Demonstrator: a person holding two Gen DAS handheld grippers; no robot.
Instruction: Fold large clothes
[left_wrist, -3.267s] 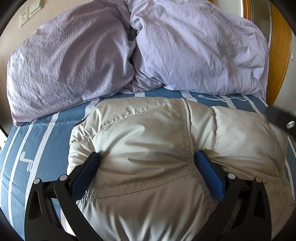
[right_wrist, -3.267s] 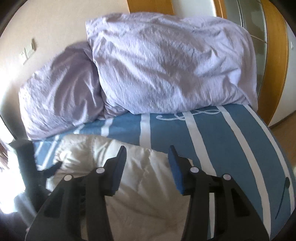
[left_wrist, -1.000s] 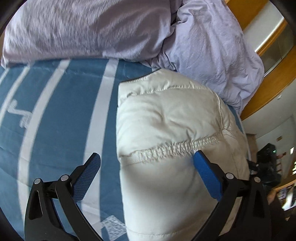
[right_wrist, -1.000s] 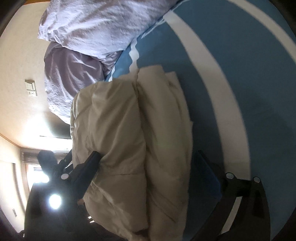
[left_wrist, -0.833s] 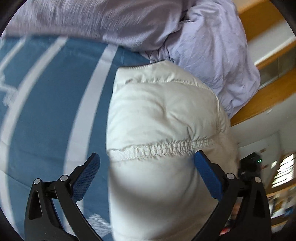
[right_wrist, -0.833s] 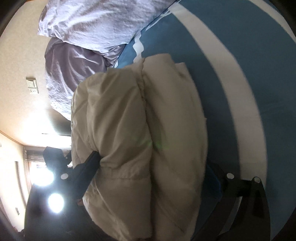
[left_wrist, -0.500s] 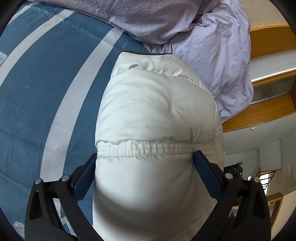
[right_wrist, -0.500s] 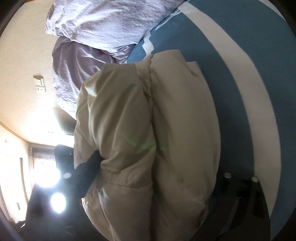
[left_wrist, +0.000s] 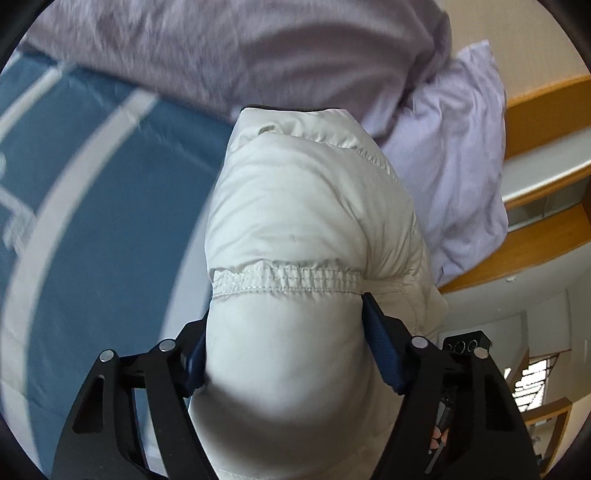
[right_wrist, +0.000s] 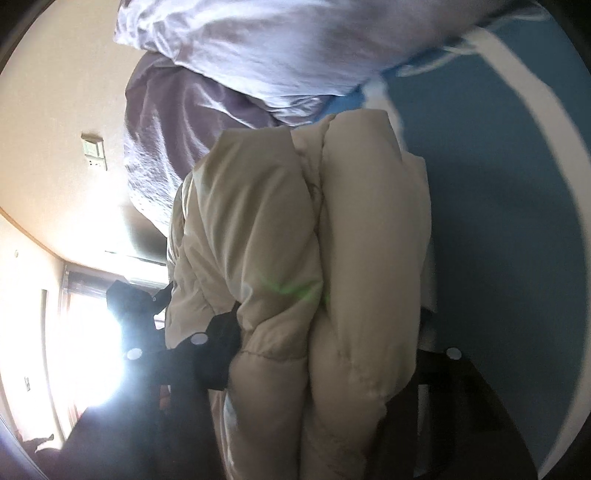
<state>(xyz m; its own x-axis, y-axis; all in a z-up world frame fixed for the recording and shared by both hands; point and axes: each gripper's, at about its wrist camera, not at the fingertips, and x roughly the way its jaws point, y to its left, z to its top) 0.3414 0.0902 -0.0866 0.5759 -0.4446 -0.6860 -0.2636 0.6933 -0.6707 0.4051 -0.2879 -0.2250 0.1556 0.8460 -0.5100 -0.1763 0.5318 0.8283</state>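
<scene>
A folded cream puffer jacket (left_wrist: 314, 206) fills the middle of both views, lifted off the blue striped bed cover (left_wrist: 92, 192). My left gripper (left_wrist: 286, 328) is shut on the jacket's thick folded bundle just below a gathered elastic seam (left_wrist: 284, 278); its blue pads press in from both sides. In the right wrist view the jacket (right_wrist: 314, 240) shows as stacked folds on edge. My right gripper (right_wrist: 325, 332) clamps the same bundle from the other side, with one finger (right_wrist: 221, 332) dark at the left and the other mostly hidden by the fabric.
Two lilac pillows (left_wrist: 461, 147) lie at the head of the bed, and they show in the right wrist view too (right_wrist: 240, 55). A wooden headboard and wall trim (left_wrist: 535, 103) stand at the right. A bright window (right_wrist: 92, 350) glares at the left.
Both grippers closed in on the folded jacket and squeezed it. The bundle rose off the bed and turned, with the room tilting in both views.
</scene>
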